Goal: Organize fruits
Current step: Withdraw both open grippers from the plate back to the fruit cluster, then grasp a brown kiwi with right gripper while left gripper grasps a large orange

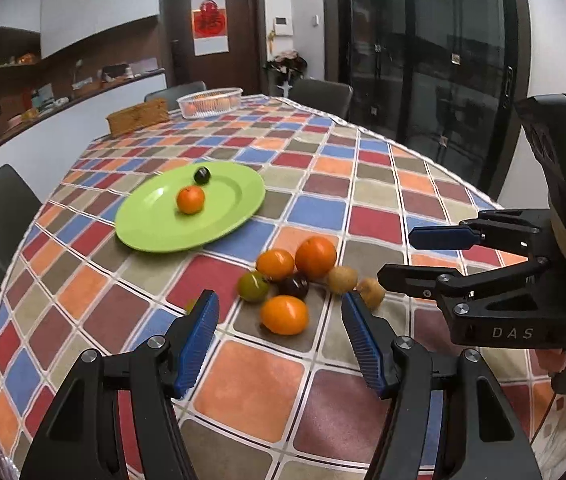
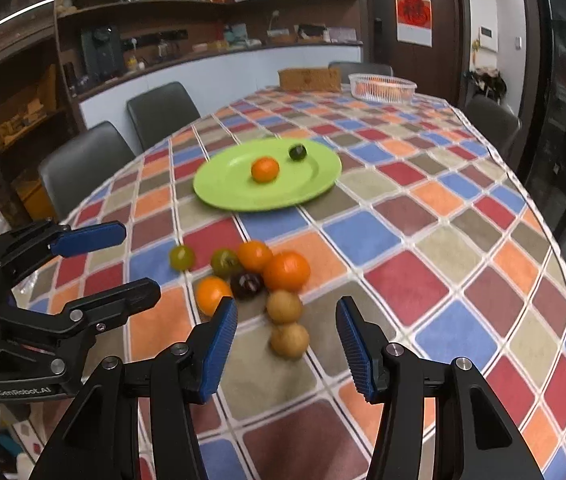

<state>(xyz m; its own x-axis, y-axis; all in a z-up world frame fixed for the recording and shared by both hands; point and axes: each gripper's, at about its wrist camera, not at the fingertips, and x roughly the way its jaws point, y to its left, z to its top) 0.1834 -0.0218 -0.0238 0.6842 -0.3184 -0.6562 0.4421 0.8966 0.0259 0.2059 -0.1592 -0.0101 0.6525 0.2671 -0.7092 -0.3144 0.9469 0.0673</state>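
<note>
A green plate (image 1: 151, 224) on the checked tablecloth holds a small orange (image 1: 190, 199) and a dark plum (image 1: 202, 175). Nearer me lies a loose cluster: three oranges (image 1: 316, 258), a green fruit (image 1: 253, 286), a dark plum (image 1: 294, 286) and two brown fruits (image 2: 284, 306). Another green fruit (image 2: 181, 257) lies apart to the left. My left gripper (image 1: 279, 304) hovers open just short of the nearest orange (image 1: 284, 314), gripping nothing. My right gripper (image 2: 286, 306) is open above the nearer brown fruit (image 2: 289, 339), not touching it. Each gripper also shows in the other's view.
A clear plastic basket (image 1: 209, 102) of oranges and a wooden box (image 1: 139, 116) stand at the table's far end. Dark chairs (image 2: 83, 164) line the left side and far end. The table edge curves away on the right (image 2: 555, 240). Shelves and a counter run along the left wall.
</note>
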